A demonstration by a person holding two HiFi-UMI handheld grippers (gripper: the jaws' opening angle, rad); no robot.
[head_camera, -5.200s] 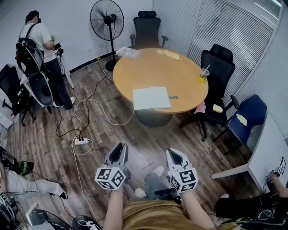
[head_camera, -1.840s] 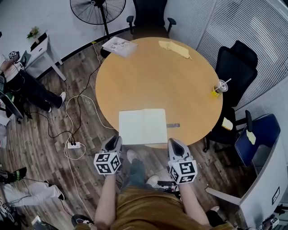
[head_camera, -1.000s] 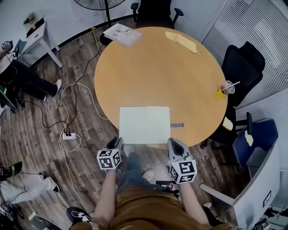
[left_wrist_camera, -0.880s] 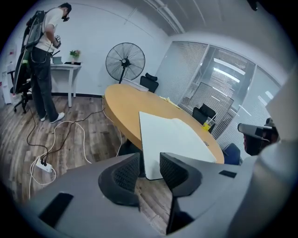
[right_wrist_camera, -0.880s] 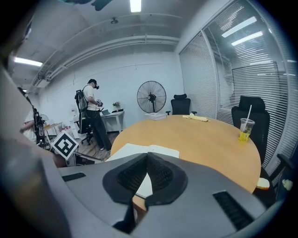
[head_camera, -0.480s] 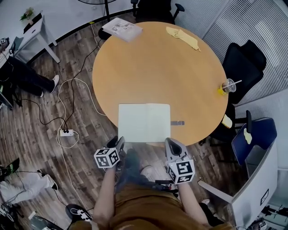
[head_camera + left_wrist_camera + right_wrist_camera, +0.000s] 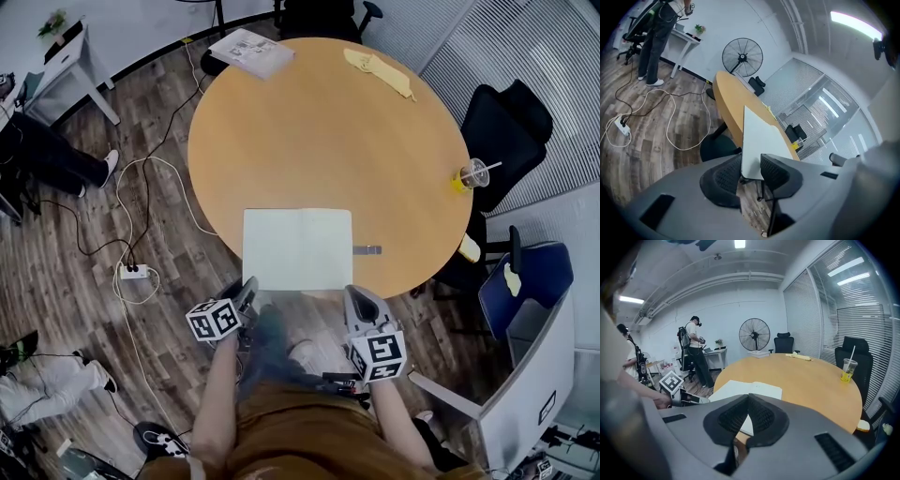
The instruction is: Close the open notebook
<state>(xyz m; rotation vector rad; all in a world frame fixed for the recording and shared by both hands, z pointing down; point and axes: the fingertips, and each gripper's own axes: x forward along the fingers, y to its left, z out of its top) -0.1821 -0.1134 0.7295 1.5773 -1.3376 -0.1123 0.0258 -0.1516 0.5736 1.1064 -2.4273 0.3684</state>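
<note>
The notebook (image 7: 298,248) lies open and flat at the near edge of the worktop (image 7: 319,122), straight in front of me, with its spine running away from me. My left claw (image 7: 246,291) is at the near left corner. Its jaws have just been closing a little and now stand wide, rolled so the gap lines up with the page edge. That corner shows in the gap, but the pads are not pressing on it. I cannot tell whether it is already inside or just ahead. My right claw (image 7: 354,300) hangs just off the near right corner, jaws together and empty.

I take the step to be getting hold of the left half. The corner seems to jut past the round rim, so I would ease forward with one jaw under the cover and one over the page. I should catch the whole half, not just the top leaf, and close softly. Then I would swing it in an arc over the spine rather than drag it, since the notebook sits close to the edge and could slide off. The shut right claw could steady the right page near the spine, clearing out before the cover lands.
</note>
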